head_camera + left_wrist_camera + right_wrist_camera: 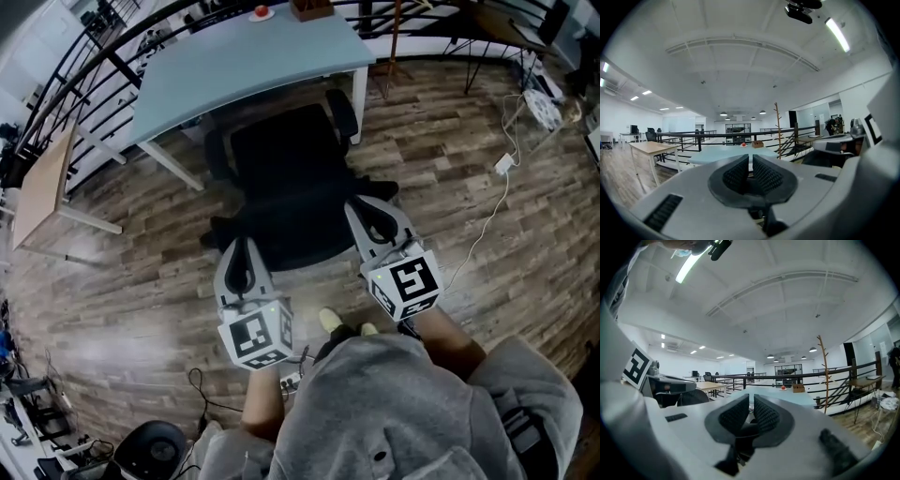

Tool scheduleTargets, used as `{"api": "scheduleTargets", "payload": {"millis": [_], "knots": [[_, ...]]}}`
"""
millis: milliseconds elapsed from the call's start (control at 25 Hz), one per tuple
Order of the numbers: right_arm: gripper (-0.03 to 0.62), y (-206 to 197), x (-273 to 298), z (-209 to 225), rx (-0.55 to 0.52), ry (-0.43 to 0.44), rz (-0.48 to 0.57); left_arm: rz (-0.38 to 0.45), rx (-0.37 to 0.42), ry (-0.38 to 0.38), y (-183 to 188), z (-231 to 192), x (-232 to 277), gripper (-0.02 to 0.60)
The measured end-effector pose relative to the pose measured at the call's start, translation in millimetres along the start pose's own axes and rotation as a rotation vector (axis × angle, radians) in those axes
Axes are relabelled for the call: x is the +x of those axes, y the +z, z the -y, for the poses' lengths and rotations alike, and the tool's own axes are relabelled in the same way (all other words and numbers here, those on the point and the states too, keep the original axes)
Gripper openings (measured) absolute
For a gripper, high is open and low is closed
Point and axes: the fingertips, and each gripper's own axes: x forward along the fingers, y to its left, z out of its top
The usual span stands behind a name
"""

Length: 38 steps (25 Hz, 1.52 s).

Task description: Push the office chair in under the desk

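In the head view the black office chair (286,183) stands on the wood floor (450,159), at the near edge of the pale blue surface (244,70), which lies at 12 o'clock from it. The far end of the chair reaches that edge. One armrest sits just beside the white leg at the surface's right corner, and most of the chair is out in the open.

The left gripper (241,246) sits at the chair's 7 o'clock and the right gripper (364,208) at its 4 o'clock. Both point toward 12 o'clock, with their tips over the near rim of the chair. Whether they press on it cannot be told.

In the left gripper view the ribbed fingers (737,174) are closed, with only a thin slit between them and nothing held. The right gripper view shows its fingers (765,414) drawn together the same way, also empty.

A small red object (261,12) and a brown box (310,8) rest at the far edge of the surface. A wooden table (42,183) stands well apart at 9 o'clock. A white cable (492,211) trails over the floor at 3 o'clock. The person's shoes (330,320) show at 6 o'clock, between the two grippers.
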Motion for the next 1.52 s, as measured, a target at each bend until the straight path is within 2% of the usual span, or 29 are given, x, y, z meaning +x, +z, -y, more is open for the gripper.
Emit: {"api": "scheduleTargets", "payload": {"millis": [400,720,920,1080,1280,1520], "knots": [[0.046,4.4,33.6,17.3,-0.035,-0.059,0.004,0.022,-0.021,-0.100,8.2,-5.0,34.1,0.035],[0.046,8.3,42.8,30.7,-0.072,-0.155,0.008,0.047,-0.038,-0.170,14.4,-0.5,41.5,0.035],[0.046,6.8,43.8,31.0,-0.082,-0.168,-0.010,0.051,-0.041,-0.180,14.5,-1.6,42.1,0.035],[0.046,12.4,60.0,36.1,-0.122,-0.138,0.007,0.082,-0.036,-0.181,21.2,-5.3,57.2,0.035],[0.046,4.9,59.6,37.0,-0.083,-0.131,0.011,0.066,-0.055,-0.192,12.5,-4.1,56.3,0.035],[0.044,6.1,66.2,59.1,-0.058,-0.140,0.013,0.063,-0.055,-0.231,14.2,11.3,68.7,0.035]]}}
